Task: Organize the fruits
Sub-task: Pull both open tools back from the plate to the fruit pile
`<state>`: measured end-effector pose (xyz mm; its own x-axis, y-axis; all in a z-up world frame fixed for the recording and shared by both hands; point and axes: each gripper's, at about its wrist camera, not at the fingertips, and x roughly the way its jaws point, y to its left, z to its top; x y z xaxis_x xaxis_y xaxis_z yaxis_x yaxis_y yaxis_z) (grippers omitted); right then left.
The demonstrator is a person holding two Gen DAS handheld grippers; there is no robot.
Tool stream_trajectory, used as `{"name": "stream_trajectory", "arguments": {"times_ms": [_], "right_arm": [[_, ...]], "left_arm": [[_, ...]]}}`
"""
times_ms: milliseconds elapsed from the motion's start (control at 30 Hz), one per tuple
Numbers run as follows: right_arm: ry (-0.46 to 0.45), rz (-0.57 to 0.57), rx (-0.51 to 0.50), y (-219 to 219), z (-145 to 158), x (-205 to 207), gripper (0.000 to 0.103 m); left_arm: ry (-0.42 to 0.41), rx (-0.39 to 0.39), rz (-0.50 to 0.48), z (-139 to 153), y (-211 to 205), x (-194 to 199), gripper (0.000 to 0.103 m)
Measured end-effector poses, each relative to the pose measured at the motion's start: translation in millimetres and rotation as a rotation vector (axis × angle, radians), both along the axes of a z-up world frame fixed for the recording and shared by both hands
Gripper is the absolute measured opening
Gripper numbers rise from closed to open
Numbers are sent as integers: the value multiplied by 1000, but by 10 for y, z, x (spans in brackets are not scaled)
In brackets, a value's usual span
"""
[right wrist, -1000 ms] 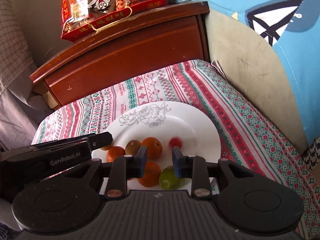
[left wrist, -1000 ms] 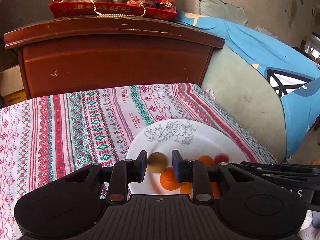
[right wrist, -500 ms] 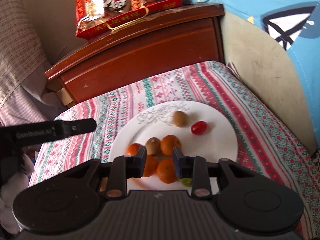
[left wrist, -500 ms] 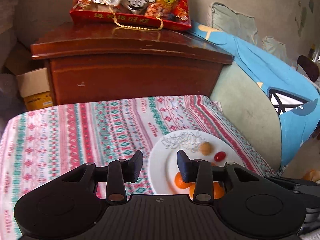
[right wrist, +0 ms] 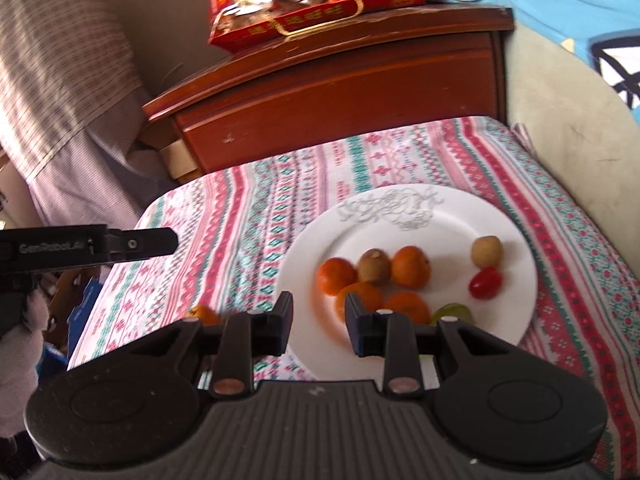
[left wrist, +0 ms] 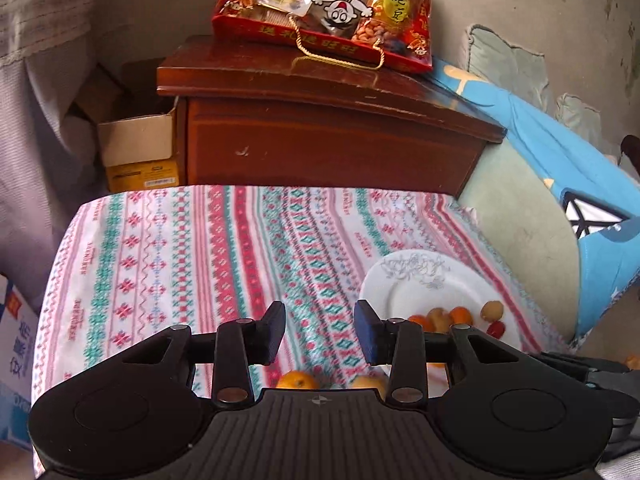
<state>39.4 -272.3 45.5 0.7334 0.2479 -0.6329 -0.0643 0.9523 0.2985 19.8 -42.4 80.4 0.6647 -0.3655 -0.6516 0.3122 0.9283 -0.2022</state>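
A white plate (right wrist: 404, 224) with a grey flower print sits on the patterned cloth and holds several oranges (right wrist: 410, 266), a brown kiwi (right wrist: 374, 266), a pale round fruit (right wrist: 486, 251), a red cherry tomato (right wrist: 485, 283) and a green fruit (right wrist: 452, 313). The plate also shows in the left wrist view (left wrist: 404, 292). My right gripper (right wrist: 318, 320) is open and empty over the plate's near left edge. My left gripper (left wrist: 320, 332) is open and empty over the cloth, left of the plate. An orange (left wrist: 296, 381) and a yellowish fruit (left wrist: 366, 382) lie on the cloth just below it.
The table carries a red, green and white patterned cloth (left wrist: 180, 264). A dark wooden cabinet (left wrist: 320, 136) stands behind it with a red snack bag (left wrist: 332, 8) on top. A cardboard box (left wrist: 138, 152) sits at the left, and a blue-covered cushion (left wrist: 560, 168) at the right.
My left gripper has released a fruit onto the plate, opened wider and swung left and back over the cloth. My right gripper has pulled back and left and opened a little.
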Motion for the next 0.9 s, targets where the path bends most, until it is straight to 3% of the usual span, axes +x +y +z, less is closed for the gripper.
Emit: {"name": "stream_trajectory", "arguments": {"times_ms": [600,900], "right_arm": [[35,215,-36,515,-191,-76,30],[36,244,-82,656,-300,-15,30]], "left_arm": [[66,41,7,-293,312,-190,37],[95,47,-5,-383,399,-232,37]]}}
